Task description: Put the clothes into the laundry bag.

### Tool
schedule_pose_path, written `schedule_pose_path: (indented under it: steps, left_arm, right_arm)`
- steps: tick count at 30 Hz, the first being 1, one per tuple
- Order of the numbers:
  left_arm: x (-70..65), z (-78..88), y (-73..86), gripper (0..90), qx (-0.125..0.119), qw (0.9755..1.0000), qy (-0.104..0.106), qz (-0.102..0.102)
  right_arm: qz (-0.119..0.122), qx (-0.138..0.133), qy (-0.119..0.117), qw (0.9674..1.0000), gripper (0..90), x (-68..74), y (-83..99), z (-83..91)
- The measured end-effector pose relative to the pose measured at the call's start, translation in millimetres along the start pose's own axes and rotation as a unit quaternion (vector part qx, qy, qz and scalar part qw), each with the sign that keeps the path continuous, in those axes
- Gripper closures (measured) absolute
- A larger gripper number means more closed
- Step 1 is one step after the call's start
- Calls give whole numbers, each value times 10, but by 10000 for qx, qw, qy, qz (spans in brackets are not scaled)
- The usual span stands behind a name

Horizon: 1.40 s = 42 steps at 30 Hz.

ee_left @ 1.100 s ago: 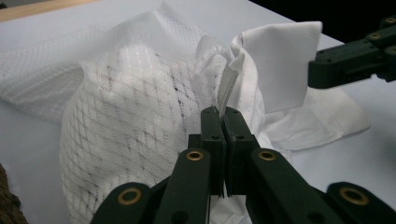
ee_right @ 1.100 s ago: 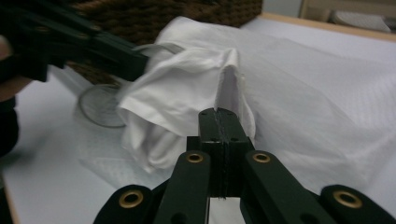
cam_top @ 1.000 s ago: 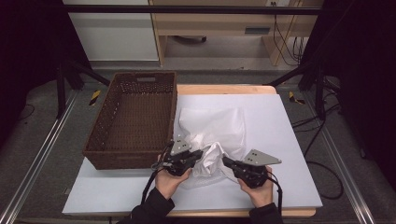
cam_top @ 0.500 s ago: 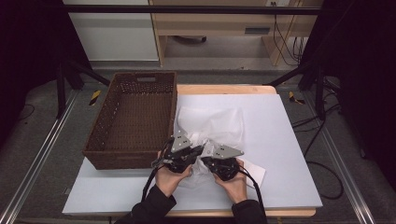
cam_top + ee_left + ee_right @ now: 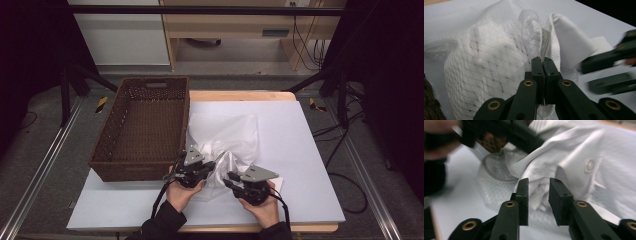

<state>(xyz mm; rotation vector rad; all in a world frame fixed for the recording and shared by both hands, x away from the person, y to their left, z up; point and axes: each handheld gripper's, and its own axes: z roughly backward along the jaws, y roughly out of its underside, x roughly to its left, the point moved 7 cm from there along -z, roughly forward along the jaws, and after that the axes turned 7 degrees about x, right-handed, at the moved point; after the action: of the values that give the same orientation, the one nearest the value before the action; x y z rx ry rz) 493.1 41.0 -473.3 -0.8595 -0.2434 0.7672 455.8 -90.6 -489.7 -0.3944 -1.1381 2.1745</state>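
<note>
A white mesh laundry bag (image 5: 225, 137) lies on the white table sheet (image 5: 305, 150), with a white garment (image 5: 227, 165) bunched at its near end. My left gripper (image 5: 209, 166) is shut on the bag's zipper edge (image 5: 544, 42); in the left gripper view its jaws (image 5: 541, 60) pinch the mesh bag (image 5: 486, 65) beside the garment (image 5: 571, 42). My right gripper (image 5: 231, 179) stands just right of it, and its jaws have just been opening. In the right gripper view they (image 5: 539, 182) are apart, with a fold of the buttoned garment (image 5: 579, 167) beyond the gap and unpressed.
A brown woven basket (image 5: 145, 125) stands on the table's left, touching the bag's left side. The right gripper view shows the left gripper (image 5: 506, 132) close ahead and above. The table's wooden far edge (image 5: 240, 95) shows behind the sheet.
The right gripper swung in toward the left one, then drew back slightly to the right, and its jaws have parted. The left gripper keeps its hold in about the same place.
</note>
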Motion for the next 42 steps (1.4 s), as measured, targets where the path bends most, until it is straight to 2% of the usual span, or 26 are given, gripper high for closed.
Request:
schedule_pose_path:
  steps: [1,3,5,7,8,10,13,14,17,19,20,21,22,23,26,28,30,32,34,37,38,40,42]
  left_arm:
    - [12,-10,16,887,8,10000,-8,4]
    - [25,-15,27,886,7,10000,1,8]
    - [26,-15,27,886,-1,10000,7,3]
    - [18,-20,24,886,-7,10000,2,2]
    - [15,-21,23,886,-9,10000,3,-10]
    - [13,-18,17,886,-20,10000,6,-35]
    - [13,0,3,887,-32,10000,18,-43]
    - [13,5,-2,887,-39,10000,17,-43]
    - [13,22,-20,887,-48,10000,37,-48]
    - [7,29,-30,887,-56,10000,45,-47]
    - [5,33,-33,888,-58,10000,44,-49]
    - [3,44,-41,888,-73,10000,37,-56]
    - [5,56,-51,888,-83,9999,31,-79]
    - [2,66,-59,888,-104,9999,35,-66]
    - [8,120,-110,888,-168,9998,36,-52]
    - [-6,183,-177,889,-255,9996,42,-56]
    - [-27,238,-238,889,-329,9994,49,-87]
    - [-73,281,-298,890,-341,9992,57,-174]
    - [-130,304,-337,890,-325,9990,68,-298]
    - [-197,290,-331,890,-280,9988,28,-412]
    - [-200,280,-314,890,-259,9987,24,-427]
    - [-178,257,-258,891,-219,9990,73,-386]
    - [-154,240,-210,891,-231,9990,221,-312]
  right_arm:
    - [-19,-99,17,9999,679,-19,12,102]
    - [-101,-314,224,9992,633,-110,14,295]
    - [-205,-541,483,9972,538,-256,-10,445]
    - [-424,-733,743,9936,423,-412,-43,523]
    - [-497,-763,762,9929,401,-469,-54,518]
    - [-501,-674,731,9938,392,-533,-54,434]
    - [-479,-464,591,9960,388,-564,-47,216]
    - [-473,-326,551,9968,361,-577,-40,103]
    - [-439,-140,254,9986,333,-526,-52,-133]
    - [-380,-81,69,9992,368,-476,-67,-236]
    - [-334,-53,-29,9994,451,-433,-78,-301]
    - [-305,-41,-70,9995,479,-416,-82,-322]
    - [-221,-18,73,9997,572,-410,-84,-333]
    - [-179,31,114,9998,625,-401,-80,-323]
    - [-76,2,164,9998,742,-360,-88,-217]
    - [32,-100,103,9999,773,-275,-116,-122]
    - [153,-78,62,9998,781,-188,-133,-93]
    - [281,21,-9,9996,783,-95,-150,-138]
    - [356,189,50,9992,782,-42,-171,-261]
    - [87,247,221,9994,781,-63,-243,-465]
    - [-98,233,370,9990,781,-108,-274,-535]
    - [-391,139,592,9974,782,-189,-305,-621]
    - [-576,113,695,9959,782,-246,-304,-686]
